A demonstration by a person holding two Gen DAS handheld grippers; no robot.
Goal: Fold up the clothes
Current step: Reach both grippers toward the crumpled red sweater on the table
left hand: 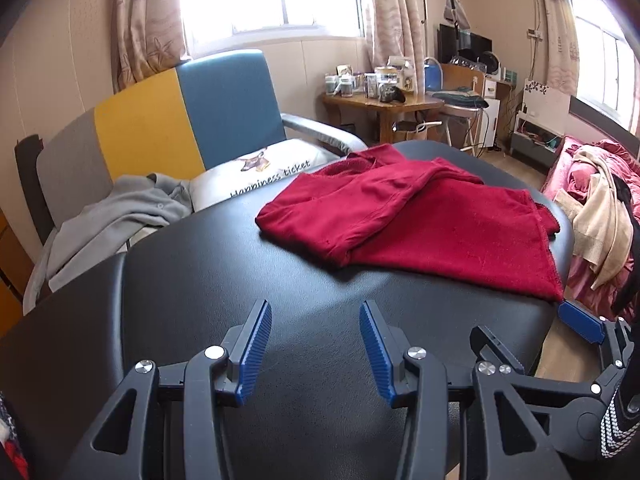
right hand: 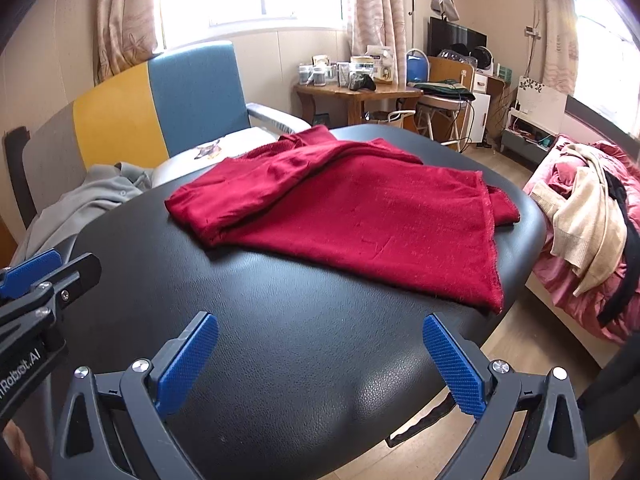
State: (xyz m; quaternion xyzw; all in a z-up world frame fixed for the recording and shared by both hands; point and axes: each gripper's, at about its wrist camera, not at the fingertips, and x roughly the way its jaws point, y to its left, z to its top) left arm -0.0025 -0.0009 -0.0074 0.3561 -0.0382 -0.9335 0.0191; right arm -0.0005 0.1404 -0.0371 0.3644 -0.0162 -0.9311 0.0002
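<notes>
A dark red garment lies partly folded on the black padded table, one sleeve laid across its body. My left gripper hovers open over the table's near side, short of the garment, with nothing between its blue pads. My right gripper is open wide, also over the near edge, just in front of the garment's lower corner. Each gripper shows at the edge of the other's view: the right gripper at the lower right, the left gripper at the left.
Behind the table stands a blue, yellow and grey sofa with a grey garment and a printed pillow. At the right a bed holds a pile of beige and pink clothes. A cluttered wooden table stands at the back.
</notes>
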